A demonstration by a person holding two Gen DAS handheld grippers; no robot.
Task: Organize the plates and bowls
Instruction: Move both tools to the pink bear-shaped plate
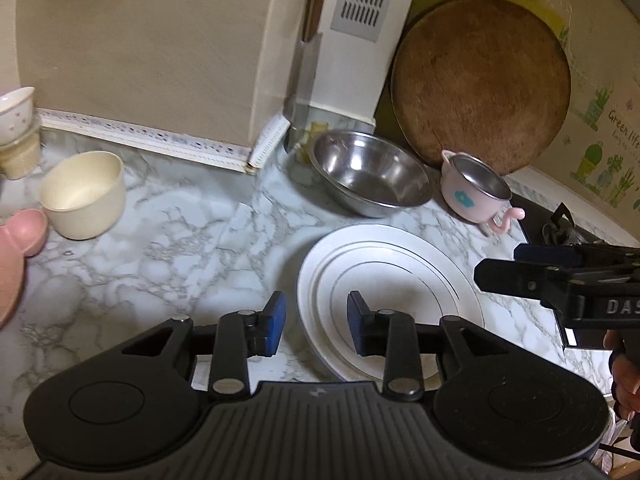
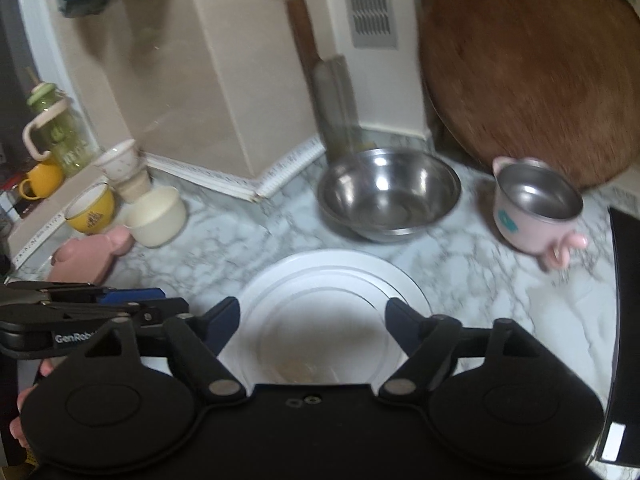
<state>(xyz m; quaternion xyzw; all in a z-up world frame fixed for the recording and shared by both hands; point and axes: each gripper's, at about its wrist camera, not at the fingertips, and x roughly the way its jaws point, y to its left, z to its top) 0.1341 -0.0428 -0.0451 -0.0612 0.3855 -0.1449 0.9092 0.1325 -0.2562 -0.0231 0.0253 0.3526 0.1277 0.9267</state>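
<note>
A stack of white plates lies on the marble counter; it also shows in the right wrist view. My left gripper is open over the stack's left rim, one finger on each side of the rim. My right gripper is open wide above the stack's near part and holds nothing. Behind the plates stands a steel bowl. A pink cup with steel lining leans at the right. A cream bowl lies tilted at the left.
A round wooden board and a cleaver lean on the back wall. A pink plate, stacked small cups, a yellow mug and a green jar are at the left. A black stove lies at the right.
</note>
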